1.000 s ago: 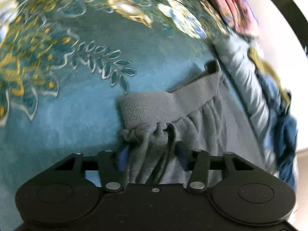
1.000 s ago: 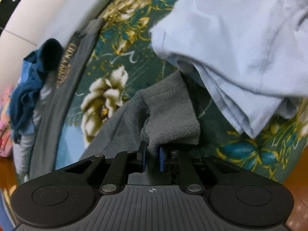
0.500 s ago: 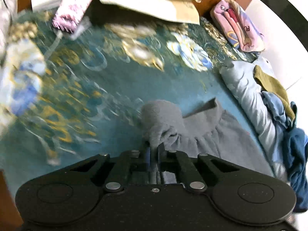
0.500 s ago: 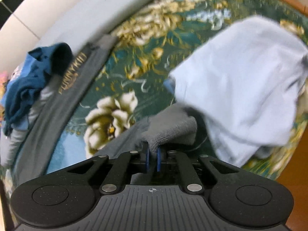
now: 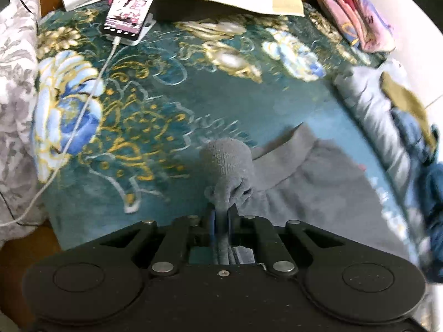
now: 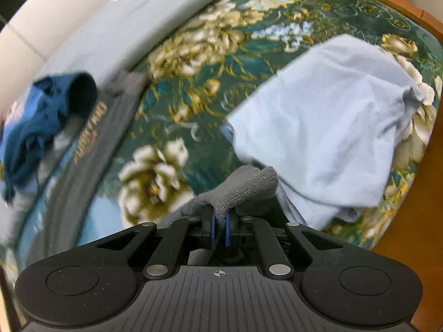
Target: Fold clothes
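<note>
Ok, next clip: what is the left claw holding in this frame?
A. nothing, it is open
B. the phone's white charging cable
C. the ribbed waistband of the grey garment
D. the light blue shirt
C: in the left wrist view the left claw is shut on the bunched ribbed band of the grey garment, whose ribbed end sticks up past the fingers.

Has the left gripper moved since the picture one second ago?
Yes. The left gripper, jaws now shut on the grey garment, has lifted away from the floral blanket, which now shows far more.

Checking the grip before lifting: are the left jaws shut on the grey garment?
Shut: the left gripper pinches a bunched ribbed edge of the grey garment.
</note>
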Demonstrator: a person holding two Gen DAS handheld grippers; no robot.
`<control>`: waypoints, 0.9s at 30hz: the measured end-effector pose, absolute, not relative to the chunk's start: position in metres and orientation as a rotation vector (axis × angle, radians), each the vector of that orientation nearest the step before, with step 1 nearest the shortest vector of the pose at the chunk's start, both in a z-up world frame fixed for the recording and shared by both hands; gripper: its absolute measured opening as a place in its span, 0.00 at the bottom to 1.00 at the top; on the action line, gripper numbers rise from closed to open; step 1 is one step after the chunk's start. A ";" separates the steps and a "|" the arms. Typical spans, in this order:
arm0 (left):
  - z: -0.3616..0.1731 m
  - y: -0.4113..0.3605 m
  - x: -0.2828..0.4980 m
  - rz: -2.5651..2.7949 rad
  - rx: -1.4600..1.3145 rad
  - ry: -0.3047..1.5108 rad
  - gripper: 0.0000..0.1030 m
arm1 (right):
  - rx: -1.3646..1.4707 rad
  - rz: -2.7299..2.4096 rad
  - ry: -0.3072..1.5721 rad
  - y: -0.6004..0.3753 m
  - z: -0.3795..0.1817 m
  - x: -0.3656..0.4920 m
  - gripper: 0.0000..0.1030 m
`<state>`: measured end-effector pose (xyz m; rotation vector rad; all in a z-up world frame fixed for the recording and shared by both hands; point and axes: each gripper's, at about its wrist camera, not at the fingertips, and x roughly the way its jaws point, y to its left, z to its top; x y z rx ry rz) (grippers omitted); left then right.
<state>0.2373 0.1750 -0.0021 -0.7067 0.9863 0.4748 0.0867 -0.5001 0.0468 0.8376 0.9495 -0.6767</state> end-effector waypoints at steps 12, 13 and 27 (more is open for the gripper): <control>0.032 0.179 0.331 0.387 -0.854 1.035 0.06 | 0.769 -0.758 0.929 -0.524 0.083 0.208 0.05; 0.032 0.177 0.341 0.382 -0.854 1.038 0.06 | 0.764 -0.755 0.930 -0.526 0.082 0.220 0.05; -0.011 0.149 0.452 0.489 -0.821 1.069 0.06 | 0.698 -0.676 1.108 -0.569 0.016 0.423 0.05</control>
